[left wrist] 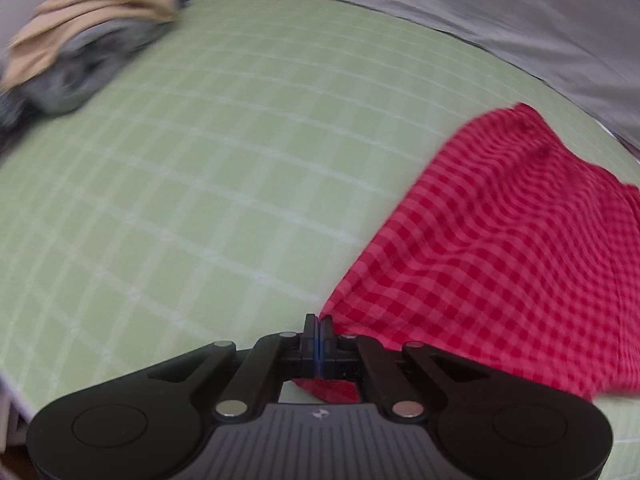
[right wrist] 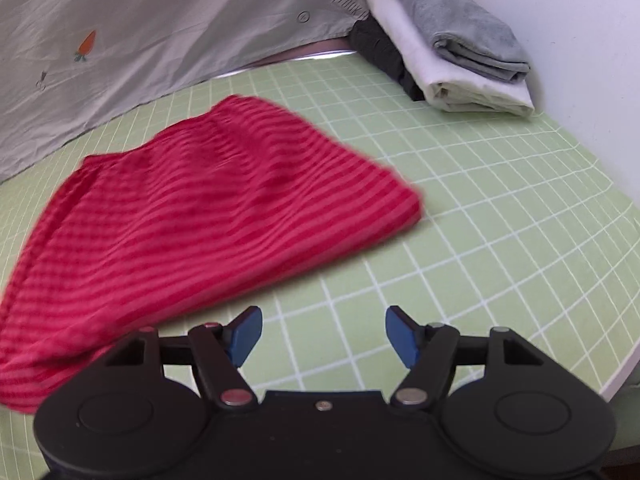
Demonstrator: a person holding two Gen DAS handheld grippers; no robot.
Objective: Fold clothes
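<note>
A red checked garment (left wrist: pixel 500 248) lies partly folded on the green grid mat (left wrist: pixel 200 180). My left gripper (left wrist: pixel 318 332) is shut on the garment's near corner, low over the mat. In the right wrist view the same garment (right wrist: pixel 208 216) spreads across the left and middle of the mat (right wrist: pixel 500 220), blurred by motion. My right gripper (right wrist: pixel 322 334) is open and empty, just to the right of the garment's near edge, with its blue pads (right wrist: pixel 402 336) apart.
A pile of unfolded beige and grey clothes (left wrist: pixel 80 36) lies at the mat's far left. A stack of folded grey, white and black clothes (right wrist: pixel 448 44) sits at the far right by a white wall. A grey sheet with a carrot print (right wrist: pixel 160 40) lies behind the mat.
</note>
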